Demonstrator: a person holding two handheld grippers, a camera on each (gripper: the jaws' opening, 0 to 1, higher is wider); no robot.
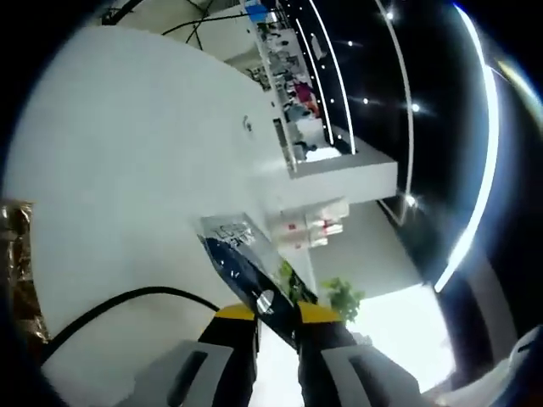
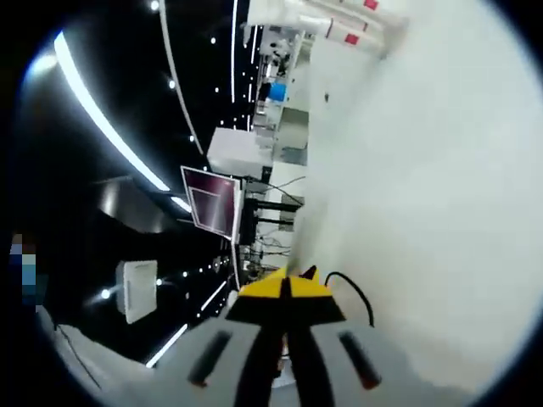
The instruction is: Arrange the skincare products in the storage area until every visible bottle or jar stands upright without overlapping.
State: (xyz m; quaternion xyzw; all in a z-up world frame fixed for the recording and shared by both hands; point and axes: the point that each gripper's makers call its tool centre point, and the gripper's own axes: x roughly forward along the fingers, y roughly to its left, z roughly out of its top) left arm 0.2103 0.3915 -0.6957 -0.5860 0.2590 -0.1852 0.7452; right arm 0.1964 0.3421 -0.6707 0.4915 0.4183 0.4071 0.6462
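Held up off any surface, the left gripper point(image 1: 276, 320) has its yellow-tipped jaws clamped on the lower end of a flat skincare packet point(image 1: 246, 267), a long, slim thing that juts up and to the left from between the tips. Its body is dark navy and glossy, its far end is silvery-white with some dark lettering too blurred to read, and a small round shiny spot sits on it just above the jaws. Behind it spreads a broad white wall point(image 1: 127, 161), and a black cable point(image 1: 127, 298) curves in from the lower left toward the gripper. To the right of the packet a green potted plant point(image 1: 342, 298) stands against a bright patch, and farther off there are white counters point(image 1: 339, 170) with red-marked white boxes point(image 1: 316, 225) below them, under a dark ceiling crossed by curved light strips point(image 1: 479, 195). In the right gripper view the whole room lies rolled on its side, and the right gripper point(image 2: 286, 288) has its yellow tips pressed together with nothing between them. Beyond it hangs a dark reddish screen point(image 2: 212, 202) on a stand, a white wall point(image 2: 424, 186) fills the right side, and a thin black cable point(image 2: 352, 292) loops just beside the jaws.
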